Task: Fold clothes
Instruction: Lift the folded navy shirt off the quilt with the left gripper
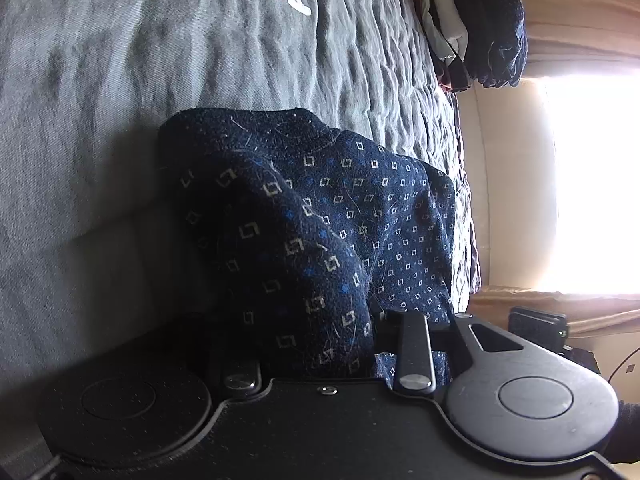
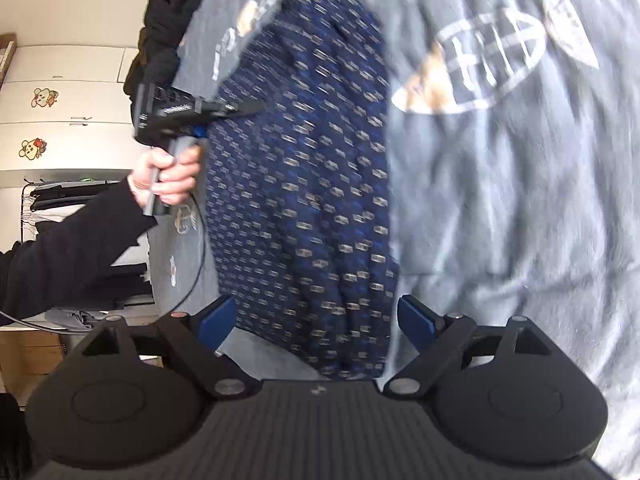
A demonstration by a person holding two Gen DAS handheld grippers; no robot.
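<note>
A navy garment (image 1: 320, 208) with small white squares lies bunched on a grey printed bedcover (image 1: 120, 80). My left gripper (image 1: 320, 340) is shut on a fold of it, and the cloth drapes over and hides the fingertips. In the right wrist view the same garment (image 2: 312, 160) stretches away in a long band, with the left gripper (image 2: 244, 108) pinching its far left edge in a person's hand (image 2: 168, 176). My right gripper (image 2: 316, 320) hangs open just above the near end of the garment. Its blue pads (image 2: 218, 320) stand wide on either side of the cloth without touching it.
A pile of dark and pale clothes (image 1: 480, 20) sits at the bed's far corner beside a bright window (image 1: 592, 184). White cupboards with cartoon stickers (image 2: 60, 92) and a rack of folded clothes (image 2: 60, 200) stand past the bed edge. The bedcover (image 2: 500, 200) carries large printed logos.
</note>
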